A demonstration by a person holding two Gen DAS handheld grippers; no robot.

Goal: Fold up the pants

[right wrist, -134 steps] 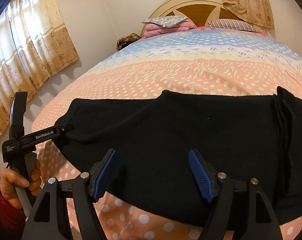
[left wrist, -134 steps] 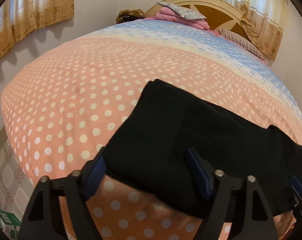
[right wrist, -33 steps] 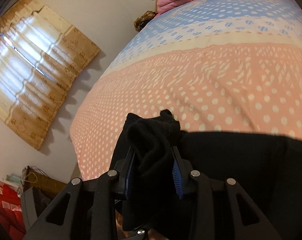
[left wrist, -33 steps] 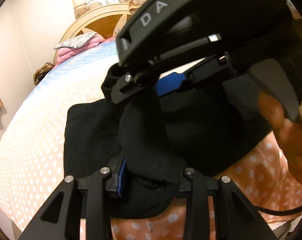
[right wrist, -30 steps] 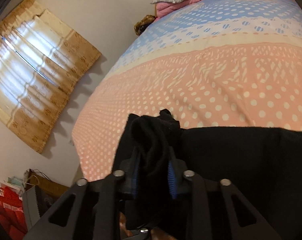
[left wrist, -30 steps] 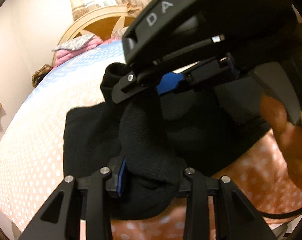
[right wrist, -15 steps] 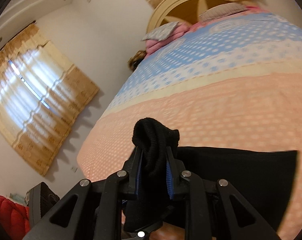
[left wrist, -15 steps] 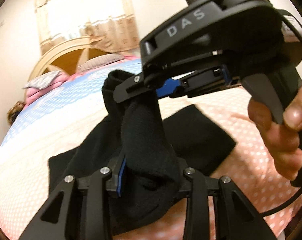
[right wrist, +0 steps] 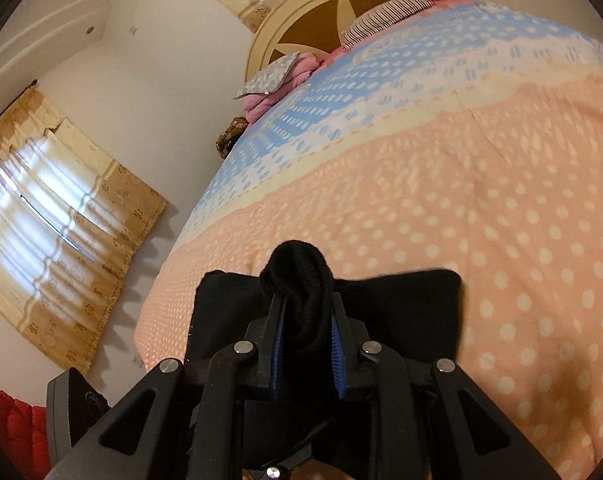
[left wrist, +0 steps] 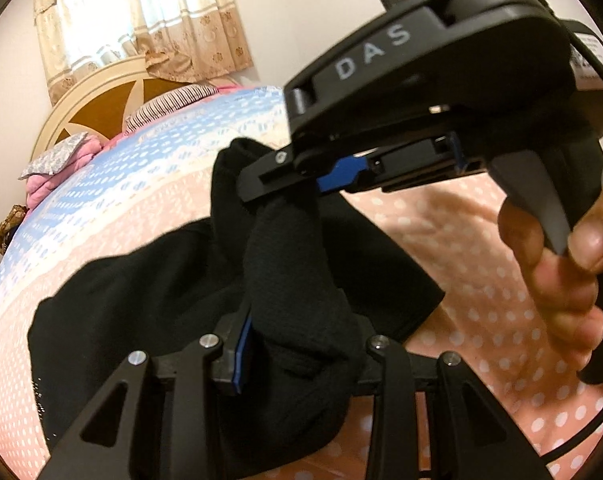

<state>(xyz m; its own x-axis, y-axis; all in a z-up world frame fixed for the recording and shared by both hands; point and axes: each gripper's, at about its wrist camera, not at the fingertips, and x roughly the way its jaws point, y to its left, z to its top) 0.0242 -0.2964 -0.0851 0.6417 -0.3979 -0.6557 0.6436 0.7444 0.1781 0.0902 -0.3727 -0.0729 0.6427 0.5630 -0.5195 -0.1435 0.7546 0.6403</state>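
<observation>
Gripper at our left (left wrist: 297, 354) clenches a bunched fold of the black pants (left wrist: 141, 300); beside it our right gripper (right wrist: 307, 336), its housing lettered "DAS" (left wrist: 371, 56), pinches another bunch of the same cloth, a hand (left wrist: 561, 256) on its trigger. We hold both folds raised while the rest of the pants lies on the bed (right wrist: 481, 200), whose peach, white-dotted cover turns blue toward the headboard (right wrist: 301, 28).
</observation>
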